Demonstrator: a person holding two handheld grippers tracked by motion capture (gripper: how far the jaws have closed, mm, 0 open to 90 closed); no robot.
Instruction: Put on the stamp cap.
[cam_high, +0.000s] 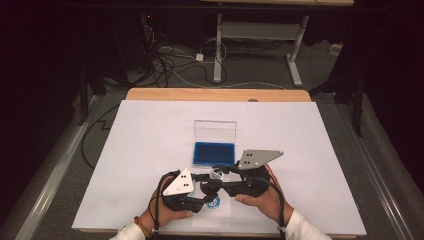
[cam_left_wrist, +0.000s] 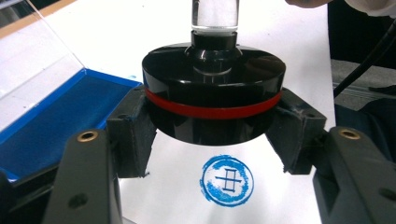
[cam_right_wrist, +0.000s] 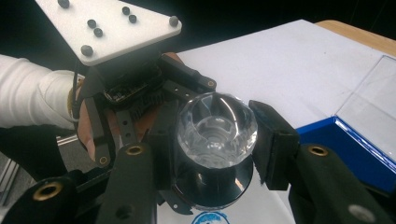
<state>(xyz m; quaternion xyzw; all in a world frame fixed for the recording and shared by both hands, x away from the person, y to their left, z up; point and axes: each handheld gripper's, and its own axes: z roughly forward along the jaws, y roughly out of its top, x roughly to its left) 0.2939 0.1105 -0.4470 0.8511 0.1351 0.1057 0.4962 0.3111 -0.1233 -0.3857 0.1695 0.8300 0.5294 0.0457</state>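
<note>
Nearest the high view's camera, at its six o'clock edge, two white-sleeved forearms come in, each hand gripping a black gripper. The left gripper sits at about seven o'clock of the worktop's middle, the right gripper just beside it toward five o'clock, and the two meet over one object — a round stamp with a black disc body, a red band around its side and a clear faceted handle on top.

In the left gripper view the jaws are clamped on the stamp's black disc, one pad pressing at nine o'clock of the disc and the other at three o'clock, right at the red band. The disc is held clear of the paper, and below it, at six o'clock, a blue circular imprint lies on the white sheet.

In the right gripper view the jaws are closed on the clear handle, pads touching it at nine and three o'clock, with the black disc showing underneath. Beyond it, at ten o'clock, the left hand and its gripper with the grey three-cornered plate are seen.

Farther off, at twelve o'clock from the grippers in the high view, a blue ink pad lies open on the sheet, its clear lid standing upright behind it. The white sheet covers most of the wooden worktop, whose bare edge shows at the far side. Beyond that, cables and the legs of another table stand on the grey floor.
</note>
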